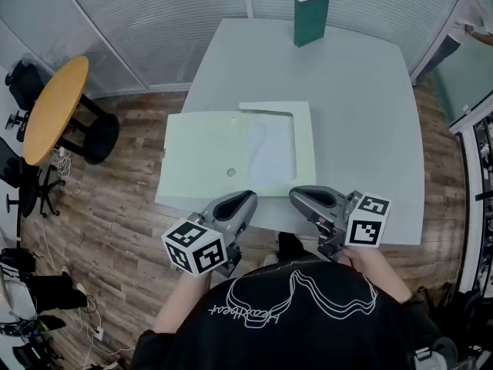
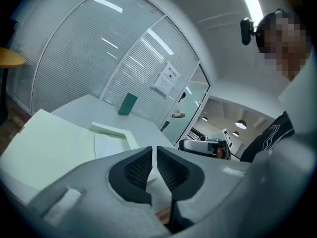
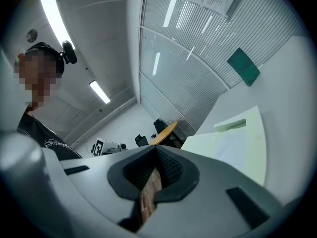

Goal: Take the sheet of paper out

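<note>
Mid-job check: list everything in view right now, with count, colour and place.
Table: one, pale grey, centre of the head view.
Folder: one, pale green, lying open on the table's near side.
Sheet of paper: one, white, inside the folder's right half.
Book: one, dark green, standing upright at the table's far edge.
Round table: one, orange-yellow top on a black base, on the wood floor to the left.
Office chairs: at least two, black, at the left edge near the round table.
Left hand-held gripper: one, grey, at the table's near edge by the folder, jaws shut, empty.
Right hand-held gripper: one, grey, beside the left one, jaws shut, empty.
</note>
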### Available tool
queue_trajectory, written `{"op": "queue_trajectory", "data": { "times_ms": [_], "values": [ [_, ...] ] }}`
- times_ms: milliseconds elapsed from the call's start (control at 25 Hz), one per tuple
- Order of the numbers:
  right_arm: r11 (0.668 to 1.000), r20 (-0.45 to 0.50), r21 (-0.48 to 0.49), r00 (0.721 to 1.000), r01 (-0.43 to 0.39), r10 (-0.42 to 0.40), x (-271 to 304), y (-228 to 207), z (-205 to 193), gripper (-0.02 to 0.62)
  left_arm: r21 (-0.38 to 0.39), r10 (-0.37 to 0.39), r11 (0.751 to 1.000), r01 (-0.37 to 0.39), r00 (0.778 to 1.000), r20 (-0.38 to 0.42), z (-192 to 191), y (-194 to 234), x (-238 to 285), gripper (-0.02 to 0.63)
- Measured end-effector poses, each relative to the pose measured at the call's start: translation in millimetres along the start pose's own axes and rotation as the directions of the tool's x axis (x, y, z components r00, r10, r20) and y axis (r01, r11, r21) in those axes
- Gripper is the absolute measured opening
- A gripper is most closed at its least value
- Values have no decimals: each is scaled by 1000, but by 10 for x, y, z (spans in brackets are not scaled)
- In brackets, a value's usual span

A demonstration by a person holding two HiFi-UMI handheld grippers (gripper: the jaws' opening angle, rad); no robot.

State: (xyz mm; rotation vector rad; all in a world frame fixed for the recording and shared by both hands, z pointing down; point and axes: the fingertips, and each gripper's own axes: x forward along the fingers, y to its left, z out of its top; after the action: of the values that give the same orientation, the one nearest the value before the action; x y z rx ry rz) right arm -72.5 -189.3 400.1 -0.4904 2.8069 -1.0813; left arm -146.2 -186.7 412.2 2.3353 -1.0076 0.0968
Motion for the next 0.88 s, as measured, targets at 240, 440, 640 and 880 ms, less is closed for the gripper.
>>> {"op": "queue_trajectory", "data": {
  "times_ms": [240, 440, 640, 880],
  "values": [
    [1000, -1, 25, 1000, 18, -18, 36, -325, 169, 9, -14, 14, 1000, -14, 1000, -14, 115, 277, 279, 49],
    [998, -2, 46, 999, 35, -35, 24, -380, 165, 9, -39, 44, 998, -46, 998, -44, 70, 484, 307, 90],
    [995, -11, 86, 999, 46, -45, 79, -754, 286, 8, -64, 64, 995, -72, 990, -123, 27, 872, 631, 145],
    [991, -32, 128, 999, 41, -37, 136, -1095, 313, 8, -117, 94, 986, -118, 976, -195, -89, 1304, 974, 170]
  ]
}}
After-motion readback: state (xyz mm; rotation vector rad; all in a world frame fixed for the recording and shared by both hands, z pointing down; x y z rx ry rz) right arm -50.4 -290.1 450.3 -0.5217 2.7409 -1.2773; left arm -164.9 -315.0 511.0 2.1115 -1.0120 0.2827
